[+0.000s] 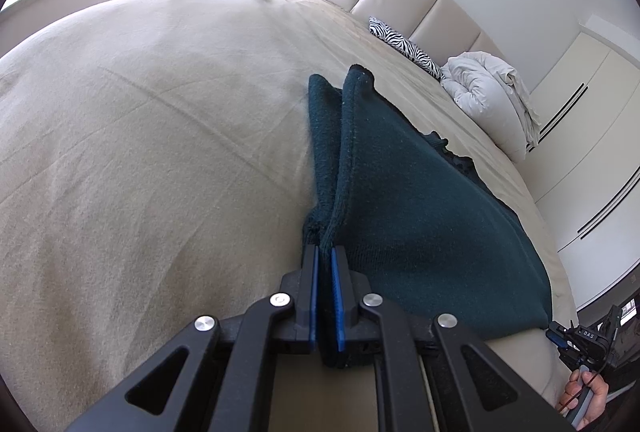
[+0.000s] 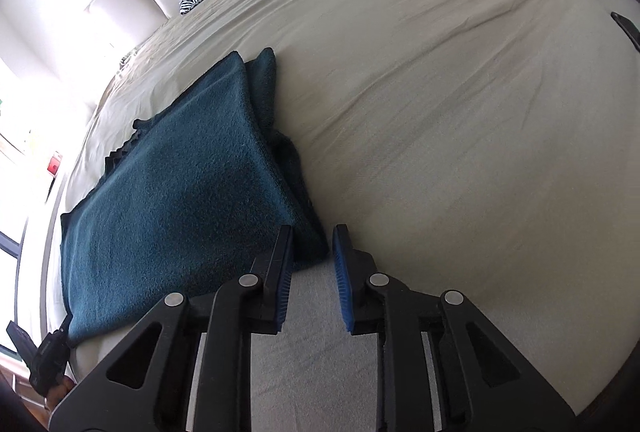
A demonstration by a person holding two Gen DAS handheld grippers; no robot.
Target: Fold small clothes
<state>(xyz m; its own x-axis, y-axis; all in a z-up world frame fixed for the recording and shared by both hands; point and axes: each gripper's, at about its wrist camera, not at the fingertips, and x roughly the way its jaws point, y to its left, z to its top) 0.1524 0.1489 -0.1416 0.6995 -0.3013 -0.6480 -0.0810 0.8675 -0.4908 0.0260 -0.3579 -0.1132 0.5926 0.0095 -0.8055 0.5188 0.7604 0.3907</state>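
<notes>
left gripper [image 1: 324,252] — clenched on a bunched edge of the teal cloth [image 1: 420,216] | right gripper [image 2: 310,232] — released, jaws apart beside the cloth's corner at 11 o'clock | cloth lay folded on the bed [image 1: 140,151] | pillow [image 1: 488,91] and zebra cushion [image 1: 404,45] at 1 o'clock by the headboard

Open bedsheet [image 2: 460,111] beside teal cloth [image 2: 172,199]

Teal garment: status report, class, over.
Left gripper shut on teal garment corner. Right gripper open, at garment's near edge. Garment half-folded on bed. Nothing obstructing.
</notes>
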